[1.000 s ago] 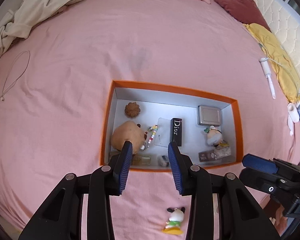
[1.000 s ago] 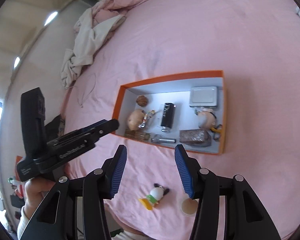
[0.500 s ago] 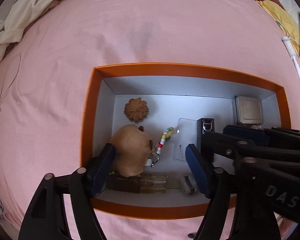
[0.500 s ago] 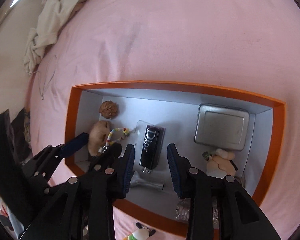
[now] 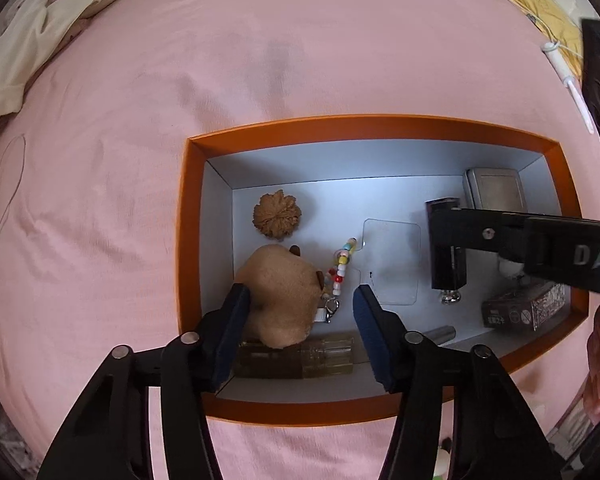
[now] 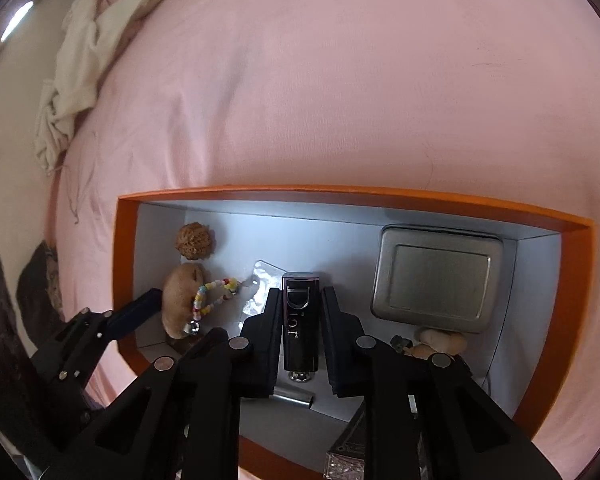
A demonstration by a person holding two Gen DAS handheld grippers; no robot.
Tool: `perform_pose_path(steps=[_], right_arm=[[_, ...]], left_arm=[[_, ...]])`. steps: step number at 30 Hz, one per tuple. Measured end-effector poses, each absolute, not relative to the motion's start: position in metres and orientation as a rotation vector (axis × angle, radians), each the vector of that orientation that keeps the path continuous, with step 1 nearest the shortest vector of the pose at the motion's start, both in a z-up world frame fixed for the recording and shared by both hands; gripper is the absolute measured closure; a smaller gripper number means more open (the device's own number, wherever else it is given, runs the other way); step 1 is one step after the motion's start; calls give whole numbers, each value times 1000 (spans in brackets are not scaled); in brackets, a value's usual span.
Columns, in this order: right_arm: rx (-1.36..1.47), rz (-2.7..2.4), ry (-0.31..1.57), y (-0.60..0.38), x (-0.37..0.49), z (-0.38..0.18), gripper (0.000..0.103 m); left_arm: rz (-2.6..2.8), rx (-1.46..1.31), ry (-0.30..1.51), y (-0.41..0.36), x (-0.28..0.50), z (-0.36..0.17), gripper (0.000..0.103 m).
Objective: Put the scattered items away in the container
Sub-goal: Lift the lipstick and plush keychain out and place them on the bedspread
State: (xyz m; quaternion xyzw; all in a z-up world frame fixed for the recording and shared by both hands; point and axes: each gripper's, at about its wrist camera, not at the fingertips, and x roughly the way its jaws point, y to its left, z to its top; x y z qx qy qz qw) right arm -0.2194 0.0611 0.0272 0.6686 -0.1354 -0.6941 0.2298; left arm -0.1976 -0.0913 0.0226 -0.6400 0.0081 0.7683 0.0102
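Orange-rimmed rectangular box with a pale inside (image 5: 188,240) sits on the pink bed (image 5: 260,60), and both tools are now down inside it, where a second ago they hung above its near edge.

Counted inside: one brown walnut-like ball (image 5: 277,215) near the far-left corner, one tan plush toy (image 5: 280,300) against the left wall, one multicoloured bead chain (image 5: 342,264) beside it, one clear flat sleeve (image 5: 392,264), one amber glass bottle (image 5: 296,356) along the near edge, one glossy black Dior tube (image 6: 300,332), one grey metal tin (image 6: 436,276) at the far-right corner, one small silver cylinder (image 5: 440,334), one dark glittery packet (image 5: 524,310).

Left tool (image 5: 300,308) straddles the plush toy, jaws closing; whether the pads touch it I cannot tell. Right tool (image 6: 300,320), wider earlier, is closing narrowly with the black tube between its pads (image 6: 272,328), which lie along its sides.
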Motion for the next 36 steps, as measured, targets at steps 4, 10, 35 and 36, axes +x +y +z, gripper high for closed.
perform_pose_path(steps=[4,10,35,36], right_arm=[[1734,-1917,-532,89,-215,50,85],[1593,-1997,-516,112,-197,90,85],[1428,-2123,-698,214,-70,128,85],[1448,-2140,-687,220,-65,124,85]], left_arm=[[2450,-2006,106,-89,-206,10,53],[2457,-2041,403,-60,-214,-21,43],[2618,-1773,-160,-93,-78,133,76],[2609,-1784,-144,-90,-70,132,76]])
